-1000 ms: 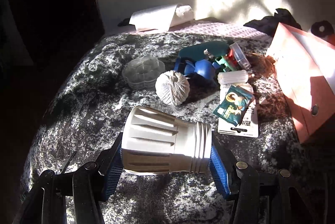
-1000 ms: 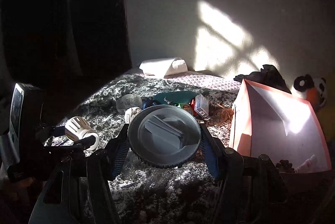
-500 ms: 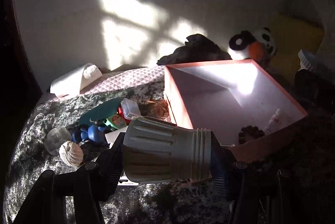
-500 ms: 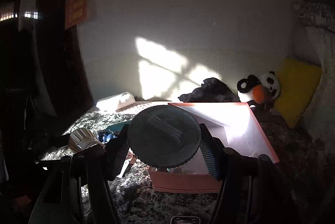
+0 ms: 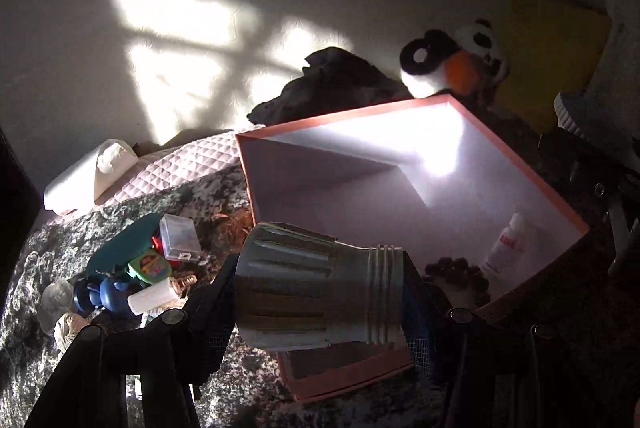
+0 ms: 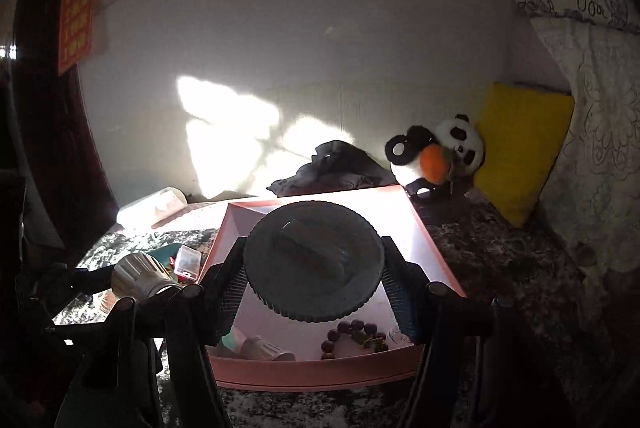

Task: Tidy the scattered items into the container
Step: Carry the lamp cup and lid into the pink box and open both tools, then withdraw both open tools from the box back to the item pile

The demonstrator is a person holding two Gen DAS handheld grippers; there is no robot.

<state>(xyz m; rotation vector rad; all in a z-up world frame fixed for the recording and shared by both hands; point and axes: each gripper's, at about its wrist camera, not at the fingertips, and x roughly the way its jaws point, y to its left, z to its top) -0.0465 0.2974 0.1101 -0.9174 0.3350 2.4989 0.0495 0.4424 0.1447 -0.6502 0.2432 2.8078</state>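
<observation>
Now your left gripper (image 5: 320, 302) is clamped on the white ribbed bulb (image 5: 316, 294), which lies sideways between the jaws, hanging over the near left corner of the pink box (image 5: 360, 115). Your right gripper (image 6: 314, 268) is clamped on the dark round lid (image 6: 314, 262), held flat-faced between its jaws above the middle of the box. Beads (image 6: 352, 334) and a small bottle (image 5: 506, 248) lie inside the box. A second ago both grippers were over the loose clutter (image 5: 160, 260) left of the box; since then both have swung across to it.
</observation>
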